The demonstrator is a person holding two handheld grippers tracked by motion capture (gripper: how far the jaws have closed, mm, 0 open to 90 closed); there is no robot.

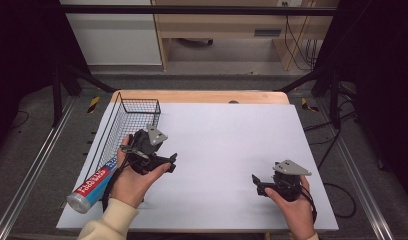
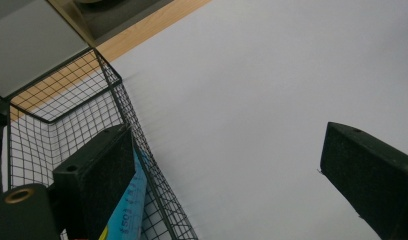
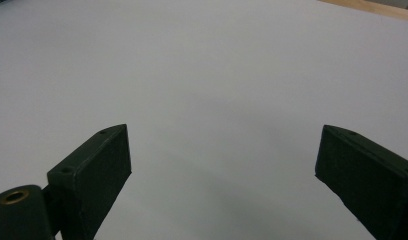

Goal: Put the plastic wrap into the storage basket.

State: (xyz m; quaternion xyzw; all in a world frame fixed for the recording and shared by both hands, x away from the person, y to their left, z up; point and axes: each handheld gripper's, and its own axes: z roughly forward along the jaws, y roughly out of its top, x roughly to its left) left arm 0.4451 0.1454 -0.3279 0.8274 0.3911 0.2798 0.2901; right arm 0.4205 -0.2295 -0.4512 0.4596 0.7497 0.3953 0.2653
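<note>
A black wire basket (image 1: pixel 123 120) stands along the left side of the white table top (image 1: pixel 227 135). In it lies a long roll box printed in blue, red and white (image 1: pixel 95 183), its silver end sticking out toward the near edge. My left gripper (image 1: pixel 165 161) is just right of the basket, open, with nothing between its fingers. In the left gripper view the gripper (image 2: pixel 227 145) has the basket (image 2: pixel 57 117) on its left and the box's blue print (image 2: pixel 132 210) behind one finger. My right gripper (image 1: pixel 258 183) hovers open near the front right, over bare sheet (image 3: pixel 222 145).
The table's wooden back edge (image 1: pixel 202 96) shows beyond the white sheet. Metal rails and dark frame posts flank the table, with cables on the floor at the right. Cabinets stand behind.
</note>
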